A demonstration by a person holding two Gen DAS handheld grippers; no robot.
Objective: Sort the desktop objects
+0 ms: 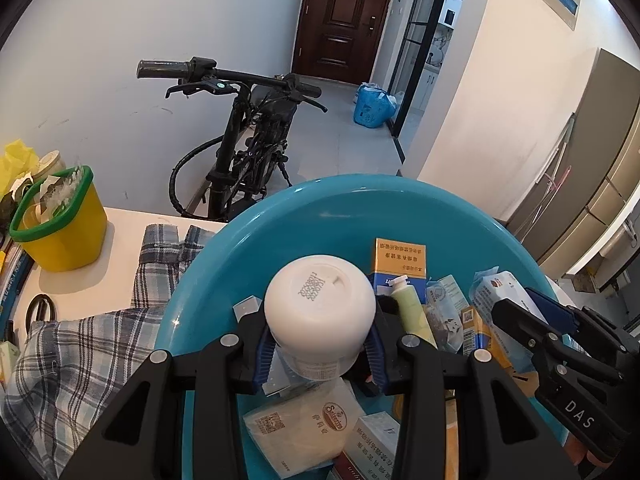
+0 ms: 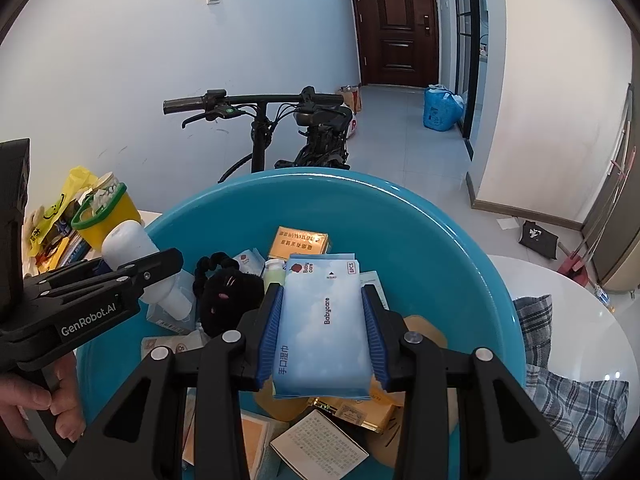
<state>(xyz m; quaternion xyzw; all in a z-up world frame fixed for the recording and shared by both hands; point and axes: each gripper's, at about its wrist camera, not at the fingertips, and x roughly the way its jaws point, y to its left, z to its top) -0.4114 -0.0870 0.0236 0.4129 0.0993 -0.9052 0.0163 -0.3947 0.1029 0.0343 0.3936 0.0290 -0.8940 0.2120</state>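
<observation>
White bottle [image 1: 320, 312], rigid and smooth, pinched by left gripper [image 1: 320, 356] jaws; soft wipes pack [image 2: 323, 320] pinched mid-body by right gripper [image 2: 323, 344] above basin [image 2: 460, 248]

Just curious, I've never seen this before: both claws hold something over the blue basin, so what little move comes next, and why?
Probably lift both clear: the left gripper clamps the white bottle, the right gripper the wipes pack, both above the basin.

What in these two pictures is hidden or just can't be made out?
- Left wrist view: white bottle label, hidden; only its base faces the camera.
- Right wrist view: items under the wipes pack, covered by the pack and right gripper.
- Both views: blue basin near rim, cut off by the bottom edge.
- Yellow bin contents: too small.
</observation>
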